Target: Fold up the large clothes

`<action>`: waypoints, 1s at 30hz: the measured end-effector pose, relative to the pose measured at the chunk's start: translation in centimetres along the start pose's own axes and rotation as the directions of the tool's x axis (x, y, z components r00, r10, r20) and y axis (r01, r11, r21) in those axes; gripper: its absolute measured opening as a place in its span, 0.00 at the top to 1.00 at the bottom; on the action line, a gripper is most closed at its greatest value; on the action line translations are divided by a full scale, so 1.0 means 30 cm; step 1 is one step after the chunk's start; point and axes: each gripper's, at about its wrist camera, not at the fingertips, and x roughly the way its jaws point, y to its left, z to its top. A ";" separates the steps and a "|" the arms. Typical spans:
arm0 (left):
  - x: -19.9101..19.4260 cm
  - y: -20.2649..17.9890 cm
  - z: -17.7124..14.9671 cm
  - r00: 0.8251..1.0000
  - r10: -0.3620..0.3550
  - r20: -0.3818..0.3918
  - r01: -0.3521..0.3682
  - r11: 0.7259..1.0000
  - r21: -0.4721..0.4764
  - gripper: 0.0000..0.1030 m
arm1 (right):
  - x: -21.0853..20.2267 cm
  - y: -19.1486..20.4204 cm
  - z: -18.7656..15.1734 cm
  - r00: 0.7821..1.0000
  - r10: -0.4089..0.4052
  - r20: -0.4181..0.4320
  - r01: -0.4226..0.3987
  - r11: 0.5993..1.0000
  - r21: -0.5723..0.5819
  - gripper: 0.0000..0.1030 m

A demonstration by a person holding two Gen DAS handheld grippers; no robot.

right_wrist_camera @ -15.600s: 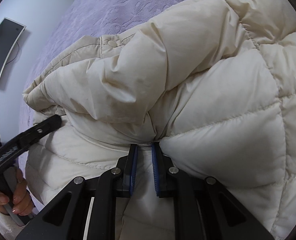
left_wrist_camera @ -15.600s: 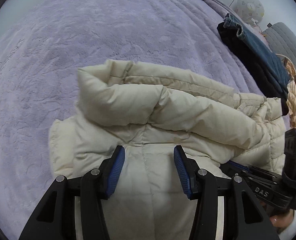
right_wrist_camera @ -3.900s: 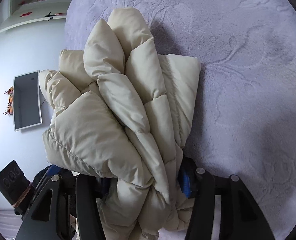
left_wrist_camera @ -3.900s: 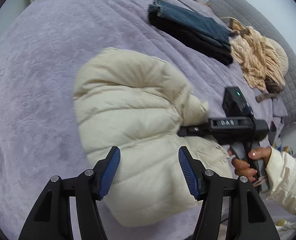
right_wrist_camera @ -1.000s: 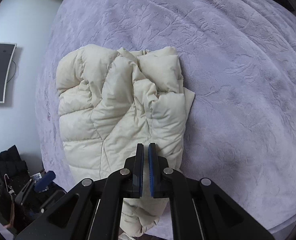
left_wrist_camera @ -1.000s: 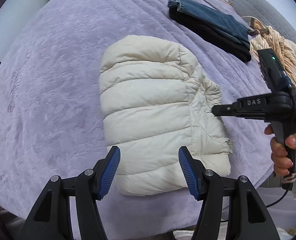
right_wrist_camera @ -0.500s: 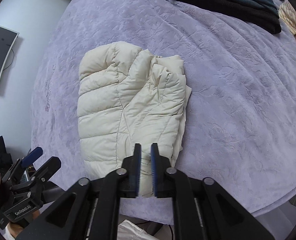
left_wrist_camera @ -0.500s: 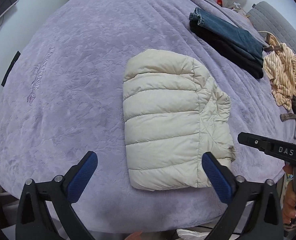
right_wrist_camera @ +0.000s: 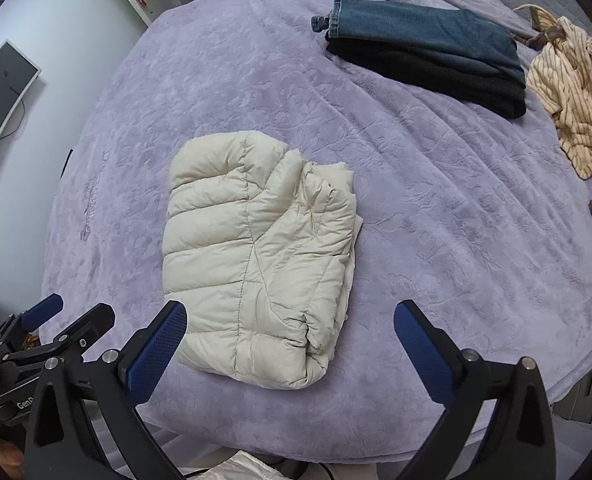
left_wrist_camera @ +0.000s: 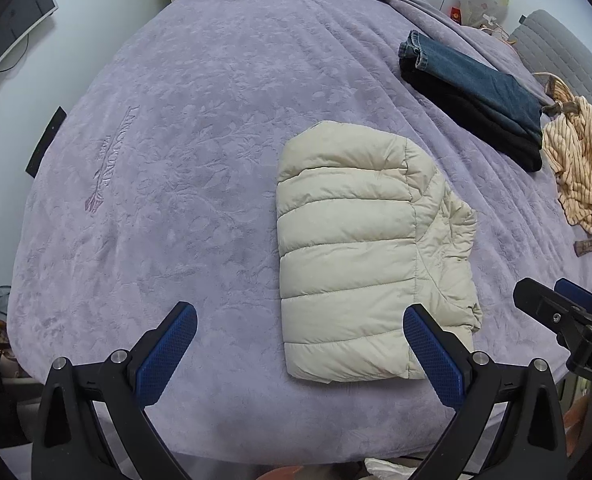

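A cream puffer jacket (left_wrist_camera: 360, 252) lies folded in a compact rectangle on the purple bed cover (left_wrist_camera: 176, 140), near the bed's front edge. My left gripper (left_wrist_camera: 299, 316) hangs above the jacket's near left corner, jaws wide open with nothing between them. In the right wrist view the jacket (right_wrist_camera: 256, 256) lies below and ahead of my right gripper (right_wrist_camera: 291, 314), whose jaws are opening wide and hold nothing. Neither gripper touches the jacket. Each gripper shows at the edge of the other's view: the right gripper (left_wrist_camera: 556, 308) and the left gripper (right_wrist_camera: 68, 328).
Folded blue jeans on a black garment (right_wrist_camera: 428, 36) lie at the far right of the bed cover (right_wrist_camera: 436, 220). A crumpled striped tan garment (right_wrist_camera: 572, 92) lies beside them. A monitor (right_wrist_camera: 0, 100) hangs on the left wall. The bed's front edge runs just under the grippers.
Both grippers have risen and pulled back from the jacket. The right jaws went from shut to wide open; the left jaws spread wider. The jacket lies still.
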 end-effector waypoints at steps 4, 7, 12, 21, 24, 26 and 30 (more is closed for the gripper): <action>-0.013 0.003 0.000 1.000 0.016 0.003 -0.016 1.000 -0.010 0.00 | -0.038 0.016 -0.003 0.998 -0.049 0.044 0.049 0.999 -0.004 0.00; -0.023 0.008 -0.001 1.000 0.024 0.006 -0.024 1.000 -0.014 0.00 | -0.048 0.017 -0.003 0.998 -0.057 0.040 0.057 0.998 0.000 0.00; -0.036 0.009 -0.007 0.999 0.043 0.017 -0.042 0.999 -0.010 0.00 | -0.043 0.019 -0.007 0.998 -0.060 0.024 0.060 0.998 0.001 0.00; -0.042 0.004 -0.009 0.999 0.042 0.018 -0.041 0.999 -0.010 0.00 | -0.035 0.026 -0.009 0.997 -0.072 0.009 0.072 0.997 0.000 0.00; -0.043 0.002 -0.010 0.999 0.043 0.017 -0.043 0.999 -0.008 0.00 | -0.034 0.029 -0.009 0.997 -0.075 0.011 0.075 0.997 -0.004 0.00; -0.044 -0.001 -0.010 0.999 0.046 0.014 -0.046 0.999 -0.003 0.00 | -0.034 0.031 -0.011 0.997 -0.077 0.010 0.077 0.997 -0.004 0.00; -0.045 -0.004 -0.012 0.999 0.046 0.015 -0.046 0.999 -0.003 0.00 | -0.035 0.032 -0.010 0.997 -0.079 0.010 0.079 0.997 -0.004 0.00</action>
